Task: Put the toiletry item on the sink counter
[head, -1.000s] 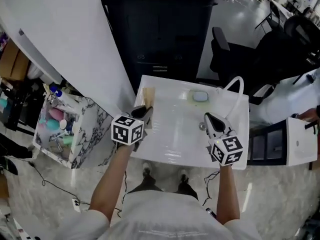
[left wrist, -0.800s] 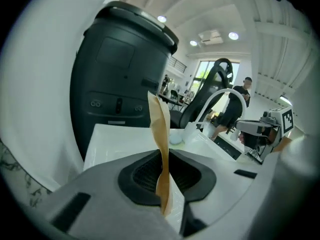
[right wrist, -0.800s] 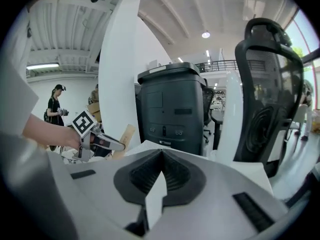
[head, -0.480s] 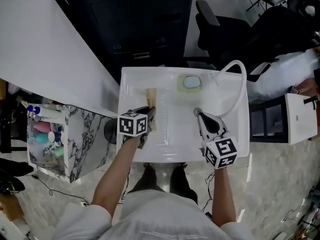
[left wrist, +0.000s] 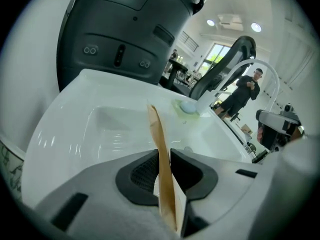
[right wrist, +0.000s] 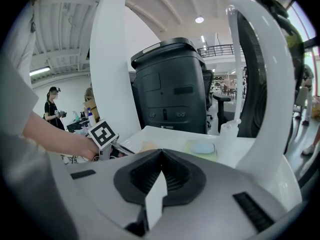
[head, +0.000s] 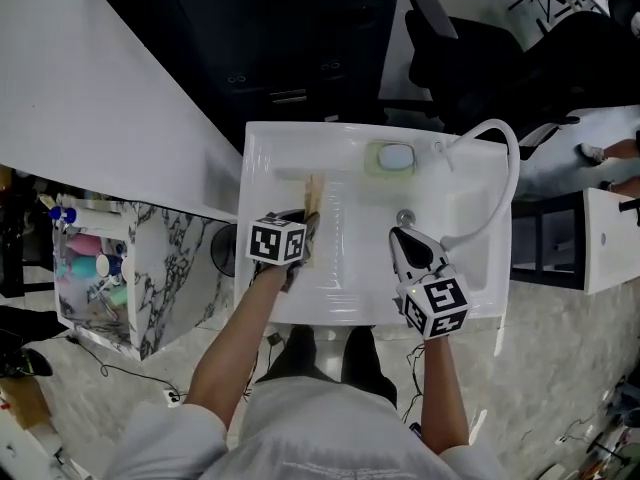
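A thin, flat tan packet (head: 316,200) stands on edge between the pads of my left gripper (head: 303,224), over the left part of the white sink basin (head: 350,273). In the left gripper view the packet (left wrist: 156,129) rises upright between the pads of the left gripper (left wrist: 162,154). The pads still touch it on both sides while the jaws are opening. My right gripper (head: 404,242) hovers over the basin's right part near the drain (head: 405,217). Its pads meet with nothing between them in the right gripper view (right wrist: 161,156).
A pale soap on a green dish (head: 396,157) sits on the sink's back rim beside the arched white faucet (head: 505,168). A marble-patterned cart (head: 150,268) with bottles stands at the left. A dark bin (head: 290,28) and an office chair (head: 450,38) stand behind the sink.
The head view has swung, so the sink now sits more centred. The left gripper still carries the tan packet over the basin's left side. The right gripper stays near the drain.
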`<state>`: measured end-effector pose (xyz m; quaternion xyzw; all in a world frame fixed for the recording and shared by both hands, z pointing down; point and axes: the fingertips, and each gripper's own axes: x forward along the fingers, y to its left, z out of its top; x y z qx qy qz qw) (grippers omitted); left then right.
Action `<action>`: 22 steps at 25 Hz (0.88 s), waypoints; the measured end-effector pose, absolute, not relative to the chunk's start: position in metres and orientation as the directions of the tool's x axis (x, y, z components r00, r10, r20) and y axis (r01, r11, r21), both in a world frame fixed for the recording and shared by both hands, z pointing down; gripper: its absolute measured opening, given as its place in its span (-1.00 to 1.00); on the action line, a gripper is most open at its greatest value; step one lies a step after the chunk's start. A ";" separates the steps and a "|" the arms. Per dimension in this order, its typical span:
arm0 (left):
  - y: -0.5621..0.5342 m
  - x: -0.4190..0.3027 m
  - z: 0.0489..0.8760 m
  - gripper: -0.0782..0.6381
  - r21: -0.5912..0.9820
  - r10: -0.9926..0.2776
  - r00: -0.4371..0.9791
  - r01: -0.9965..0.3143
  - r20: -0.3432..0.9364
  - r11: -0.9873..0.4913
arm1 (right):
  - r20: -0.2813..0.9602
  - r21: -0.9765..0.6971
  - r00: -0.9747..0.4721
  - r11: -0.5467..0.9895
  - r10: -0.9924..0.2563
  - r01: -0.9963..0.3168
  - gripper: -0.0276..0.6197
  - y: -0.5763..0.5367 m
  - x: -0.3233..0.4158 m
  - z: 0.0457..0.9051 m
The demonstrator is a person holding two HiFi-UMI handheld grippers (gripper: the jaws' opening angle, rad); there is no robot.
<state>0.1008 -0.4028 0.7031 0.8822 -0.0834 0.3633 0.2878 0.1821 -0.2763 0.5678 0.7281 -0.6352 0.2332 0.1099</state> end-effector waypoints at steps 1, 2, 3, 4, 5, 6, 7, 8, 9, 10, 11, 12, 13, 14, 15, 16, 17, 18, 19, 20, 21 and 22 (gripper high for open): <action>-0.402 0.100 0.708 -0.61 0.447 0.065 0.716 -0.359 0.695 -0.819 | 0.484 -0.138 0.082 -0.169 -0.871 -0.976 -0.93 -0.277 0.181 0.570; -0.402 0.099 0.712 -0.61 0.447 0.064 0.711 -0.366 0.700 -0.816 | 0.488 -0.140 0.079 -0.167 -0.869 -0.976 -0.92 -0.278 0.180 0.573; -0.402 0.098 0.715 -0.60 0.446 0.061 0.706 -0.375 0.705 -0.812 | 0.491 -0.143 0.074 -0.164 -0.868 -0.976 -0.93 -0.278 0.178 0.575; -0.403 0.096 0.718 -0.59 0.443 0.056 0.702 -0.384 0.710 -0.810 | 0.492 -0.147 0.069 -0.161 -0.868 -0.976 -0.92 -0.278 0.177 0.576; -0.404 0.096 0.721 -0.58 0.438 0.050 0.697 -0.392 0.716 -0.809 | 0.492 -0.150 0.065 -0.159 -0.868 -0.976 -0.93 -0.278 0.176 0.577; -0.405 0.095 0.724 -0.57 0.431 0.044 0.691 -0.398 0.722 -0.810 | 0.492 -0.152 0.065 -0.159 -0.868 -0.976 -0.93 -0.278 0.175 0.578; -0.406 0.094 0.727 -0.55 0.424 0.039 0.685 -0.404 0.727 -0.811 | 0.491 -0.154 0.066 -0.161 -0.869 -0.975 -0.93 -0.278 0.175 0.578; -0.407 0.094 0.729 -0.54 0.417 0.033 0.680 -0.410 0.732 -0.811 | 0.490 -0.156 0.068 -0.163 -0.869 -0.974 -0.92 -0.278 0.175 0.578; -0.409 0.093 0.731 -0.52 0.412 0.027 0.677 -0.415 0.736 -0.811 | 0.489 -0.157 0.069 -0.166 -0.869 -0.973 -0.92 -0.277 0.175 0.578; -0.410 0.093 0.731 -0.50 0.408 0.022 0.676 -0.418 0.736 -0.811 | 0.489 -0.158 0.071 -0.169 -0.869 -0.973 -0.93 -0.277 0.175 0.578; -0.411 0.093 0.731 -0.46 0.407 0.017 0.680 -0.418 0.733 -0.812 | 0.488 -0.160 0.073 -0.171 -0.870 -0.972 -0.93 -0.276 0.175 0.577; -0.412 0.093 0.730 -0.39 0.407 0.010 0.687 -0.418 0.726 -0.812 | 0.485 -0.163 0.074 -0.173 -0.871 -0.971 -0.93 -0.276 0.175 0.576; -0.415 0.094 0.727 -0.33 0.407 -0.002 0.698 -0.420 0.716 -0.811 | 0.482 -0.166 0.075 -0.175 -0.873 -0.970 -0.93 -0.277 0.175 0.574; -0.418 0.093 0.724 -0.31 0.406 -0.018 0.709 -0.425 0.705 -0.809 | 0.477 -0.169 0.077 -0.177 -0.875 -0.970 -0.93 -0.277 0.175 0.571; -0.421 0.092 0.719 -0.31 0.403 -0.037 0.719 -0.431 0.694 -0.807 | 0.473 -0.171 0.078 -0.178 -0.878 -0.969 -0.93 -0.278 0.174 0.568; -0.423 0.091 0.714 -0.31 0.397 -0.054 0.725 -0.436 0.687 -0.808 | 0.467 -0.171 0.079 -0.177 -0.881 -0.969 -0.93 -0.278 0.173 0.564; -0.424 0.090 0.708 -0.31 0.388 -0.069 0.730 -0.438 0.680 -0.811 | 0.462 -0.170 0.079 -0.176 -0.883 -0.970 -0.92 -0.277 0.172 0.560; -0.425 0.089 0.702 -0.31 0.379 -0.080 0.736 -0.435 0.672 -0.817 | 0.456 -0.167 0.080 -0.173 -0.886 -0.971 -0.93 -0.277 0.172 0.555; -0.427 0.087 0.696 -0.31 0.369 -0.089 0.742 -0.429 0.664 -0.824 | 0.450 -0.163 0.080 -0.170 -0.889 -0.972 -0.93 -0.277 0.171 0.550; -0.428 0.086 0.689 -0.31 0.357 -0.098 0.748 -0.424 0.657 -0.832 | 0.444 -0.156 0.081 -0.166 -0.893 -0.974 -0.92 -0.278 0.171 0.544; -0.429 0.083 0.681 -0.31 0.342 -0.110 0.752 -0.419 0.650 -0.841 | 0.436 -0.148 0.081 -0.160 -0.896 -0.976 -0.92 -0.279 0.170 0.538; -0.431 0.080 0.673 -0.31 0.325 -0.124 0.756 -0.415 0.642 -0.850 | 0.427 -0.139 0.081 -0.154 -0.901 -0.978 -0.93 -0.280 0.169 0.531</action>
